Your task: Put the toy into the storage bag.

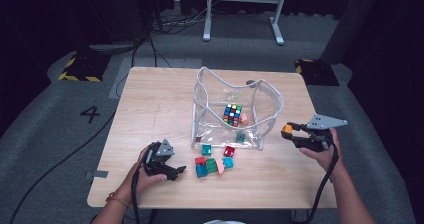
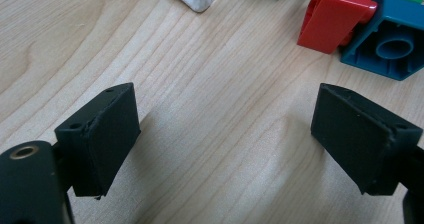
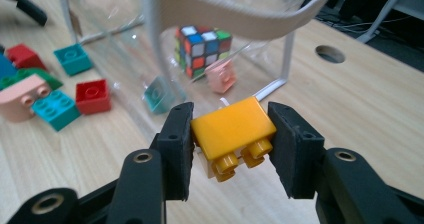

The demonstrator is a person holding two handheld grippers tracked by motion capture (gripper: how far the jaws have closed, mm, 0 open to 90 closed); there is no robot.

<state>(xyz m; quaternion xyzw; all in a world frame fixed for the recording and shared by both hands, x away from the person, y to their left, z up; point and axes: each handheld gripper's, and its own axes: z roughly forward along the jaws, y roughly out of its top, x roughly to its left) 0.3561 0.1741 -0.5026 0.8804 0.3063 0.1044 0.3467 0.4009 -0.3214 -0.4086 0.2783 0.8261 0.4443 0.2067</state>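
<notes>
My right gripper [image 3: 231, 139] is shut on an orange-yellow toy brick [image 3: 234, 129], studs toward the camera; in the high view this right gripper [image 1: 291, 132] holds the brick [image 1: 287, 129] in the air just right of the clear plastic bag [image 1: 269, 118]. Inside the bag lie a colour cube [image 1: 232, 114], a pink brick [image 1: 244, 118] and a teal brick [image 1: 241, 137]. My left gripper [image 1: 176, 173] rests low on the table at the near left with its jaws wide apart [image 2: 225, 134] and bare wood between them. Loose bricks [image 1: 214, 162] lie in front of the bag.
The wooden table [image 1: 150, 109] has open room on its left and far side. A red brick [image 2: 336, 16] and a blue brick [image 2: 392, 41] lie just ahead of the left jaws. A round hole [image 3: 330, 54] sits in the tabletop beyond the bag.
</notes>
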